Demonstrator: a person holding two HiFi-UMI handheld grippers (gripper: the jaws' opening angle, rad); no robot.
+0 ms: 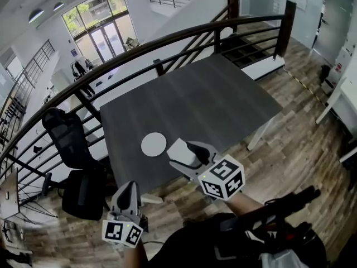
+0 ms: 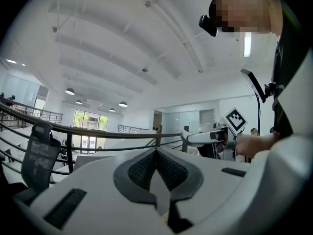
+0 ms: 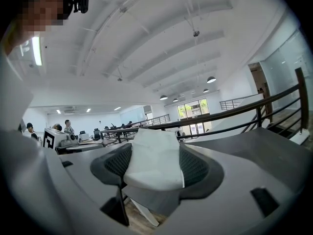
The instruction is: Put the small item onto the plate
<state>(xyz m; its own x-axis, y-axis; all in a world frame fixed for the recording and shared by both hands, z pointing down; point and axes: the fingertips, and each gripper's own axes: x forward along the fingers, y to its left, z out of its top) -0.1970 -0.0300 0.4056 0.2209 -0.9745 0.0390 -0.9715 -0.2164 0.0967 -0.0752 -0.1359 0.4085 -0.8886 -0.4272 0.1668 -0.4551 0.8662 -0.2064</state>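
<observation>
A round white plate [image 1: 153,144] lies near the front edge of the dark grey table [image 1: 212,94]. My right gripper [image 1: 179,149] hovers just to the right of the plate, over the table's front edge, shut on a small white blocky item [image 1: 183,153]. In the right gripper view the white item [image 3: 154,163] fills the gap between the dark pads. My left gripper [image 1: 127,190] hangs lower left, off the table, above the wooden floor. In the left gripper view its pads [image 2: 146,168] meet at the tips with nothing between them, and the right gripper [image 2: 215,137] shows to the right.
A black railing [image 1: 167,38] curves behind and left of the table. A black office chair [image 1: 67,135] stands left of the table. White table legs [image 1: 257,135] reach the wooden floor [image 1: 290,121] at the right. Beyond the railing lies a lower floor.
</observation>
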